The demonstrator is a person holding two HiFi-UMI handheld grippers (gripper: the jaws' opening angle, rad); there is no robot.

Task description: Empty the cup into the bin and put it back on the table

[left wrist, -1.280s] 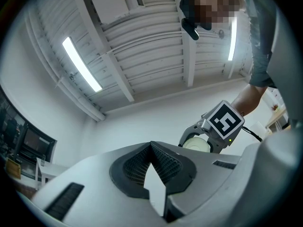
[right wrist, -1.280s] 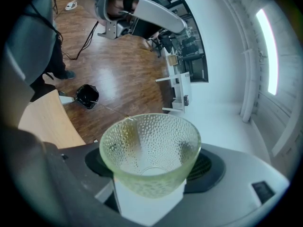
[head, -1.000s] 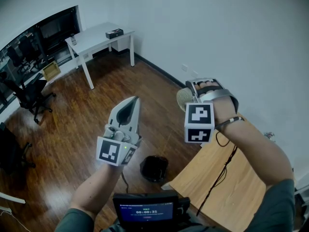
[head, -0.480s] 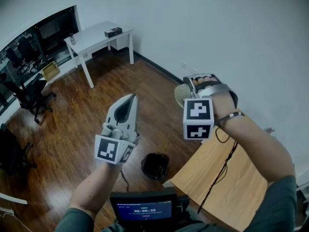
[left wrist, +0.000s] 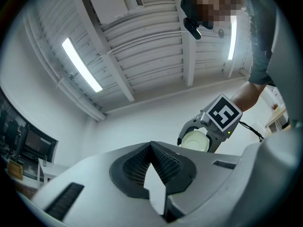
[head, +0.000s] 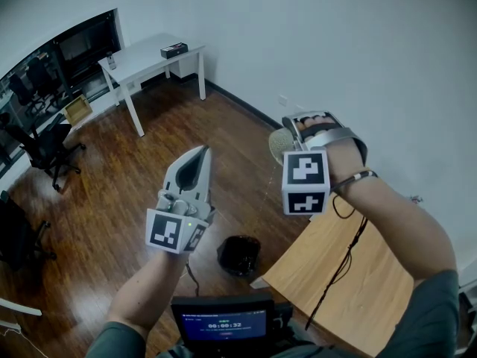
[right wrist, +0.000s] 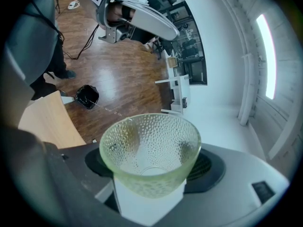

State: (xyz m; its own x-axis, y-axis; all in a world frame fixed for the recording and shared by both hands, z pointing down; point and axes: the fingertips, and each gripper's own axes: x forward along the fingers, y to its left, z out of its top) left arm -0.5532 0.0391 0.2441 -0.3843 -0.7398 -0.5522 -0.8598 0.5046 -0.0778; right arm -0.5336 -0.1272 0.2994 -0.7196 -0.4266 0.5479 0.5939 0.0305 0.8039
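Greenish cup [right wrist: 149,150] gripped in right tool [head: 294,136] | bin [head: 239,256] near table [head: 350,289] corner

We've got a cup [right wrist: 149,150] that's clear with a faint green tint, dimpled all over and shiny. Glass or plastic, we can't tell. The right gripper [head: 292,139] and left gripper [left wrist: 152,148] both have smooth matt grey plastic shells, with dark ribbed pads [left wrist: 130,169] inside. The floor [head: 112,192] is glossy dark wood planks, the table [head: 350,289] is pale matt wood, and the bin [head: 238,256] is black and a bit shiny.
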